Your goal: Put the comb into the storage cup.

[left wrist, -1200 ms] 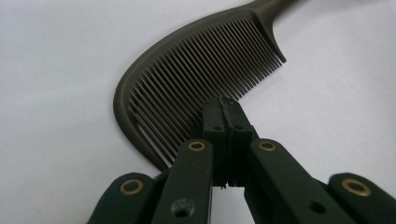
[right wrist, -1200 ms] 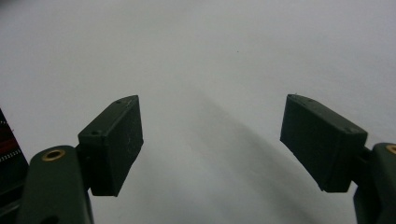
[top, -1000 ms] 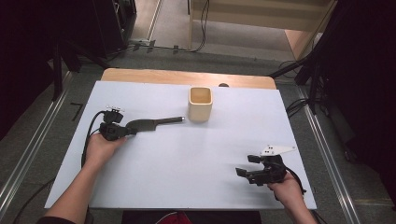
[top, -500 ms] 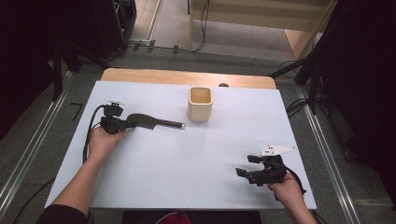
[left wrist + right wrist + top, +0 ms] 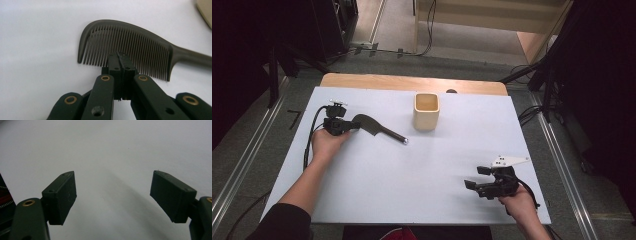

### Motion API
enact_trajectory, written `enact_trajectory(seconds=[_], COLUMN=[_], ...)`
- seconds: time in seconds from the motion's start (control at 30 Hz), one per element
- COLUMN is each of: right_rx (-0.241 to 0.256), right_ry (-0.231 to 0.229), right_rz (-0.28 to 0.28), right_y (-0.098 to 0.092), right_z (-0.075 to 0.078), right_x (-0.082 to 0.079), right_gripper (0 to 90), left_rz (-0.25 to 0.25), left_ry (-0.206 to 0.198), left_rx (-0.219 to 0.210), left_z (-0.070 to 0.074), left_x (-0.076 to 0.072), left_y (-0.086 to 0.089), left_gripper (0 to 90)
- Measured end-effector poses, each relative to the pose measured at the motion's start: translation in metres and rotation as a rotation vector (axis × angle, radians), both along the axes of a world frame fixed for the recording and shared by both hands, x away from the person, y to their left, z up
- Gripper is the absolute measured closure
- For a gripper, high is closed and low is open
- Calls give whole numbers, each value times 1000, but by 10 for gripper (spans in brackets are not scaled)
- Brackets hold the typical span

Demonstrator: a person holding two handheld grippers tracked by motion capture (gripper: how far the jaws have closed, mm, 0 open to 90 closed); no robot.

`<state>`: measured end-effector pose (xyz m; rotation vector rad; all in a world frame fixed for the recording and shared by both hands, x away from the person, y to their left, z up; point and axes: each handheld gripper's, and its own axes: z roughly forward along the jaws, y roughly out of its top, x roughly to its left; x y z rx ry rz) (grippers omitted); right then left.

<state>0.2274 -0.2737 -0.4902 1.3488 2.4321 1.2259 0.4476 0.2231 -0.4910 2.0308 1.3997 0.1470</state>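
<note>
The white table (image 5: 412, 170) runs from the wooden strip at 12 o'clock down to the person's forearms at 6. A tan cup (image 5: 426, 111) stands upright just above the table's middle, toward 12 o'clock, its mouth open to the high view.

The right gripper (image 5: 474, 186) sits low at about 4 o'clock, held in the right hand (image 5: 517, 205), pointing toward 9 o'clock. Its jaws stand wide apart with only bare table between them in the right gripper view (image 5: 112, 197).

The left gripper (image 5: 354, 125) sits at about 10 o'clock, held in the left hand (image 5: 328, 144), pointing toward 3 o'clock. In the left gripper view (image 5: 121, 60) its jaws are pressed together, clamped on the teeth of the comb (image 5: 125, 47).

The dark comb (image 5: 374, 127) lies flat on the table, left of the cup and apart from it. Its toothed head is at the gripper and its thin handle runs toward 4 o'clock, ending short of the cup's base.
</note>
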Motion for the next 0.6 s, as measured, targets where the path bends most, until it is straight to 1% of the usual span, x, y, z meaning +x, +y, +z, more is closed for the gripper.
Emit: enact_trajectory(seconds=[0.07, 0.1, 0.13, 0.17, 0.23, 0.3, 0.43, 0.47, 0.5, 0.6], right_rx=[3, 3, 2, 3, 5, 6, 6, 5, 4, 3], right_ry=[1, 1, 2, 1, 1, 0, 1, 0, 0, -1], right_rz=[-3, -4, -6, -8, -9, -10, -10, -9, -7, -6], right_y=[0, 0, 0, -1, -1, -2, -2, -2, -2, -2], right_z=[0, 0, 0, 0, 0, 0, 0, 0, 0, 0], right_x=[0, -1, -1, -1, -1, -2, -2, -2, -3, -3], right_gripper=[195, 195, 195, 195, 195, 195, 195, 195, 195, 195], left_rz=[-2, -3, -3, -2, -2, 0, -7, -7, -5, -9], left_ry=[-14, -11, -11, -8, -6, -11, -13, -13, -16, -19], left_rx=[7, 0, 0, -7, -7, -8, -10, -10, -17, -22], left_z=[0, -1, -1, -1, -1, -1, -2, -2, -2, -3], left_x=[4, 8, 8, 13, 17, 18, 29, 29, 33, 38], left_y=[-2, -3, -3, -4, -5, -7, -12, -12, -14, -18], left_gripper=[900, 900, 900, 900, 900, 900, 900, 900, 900, 900])
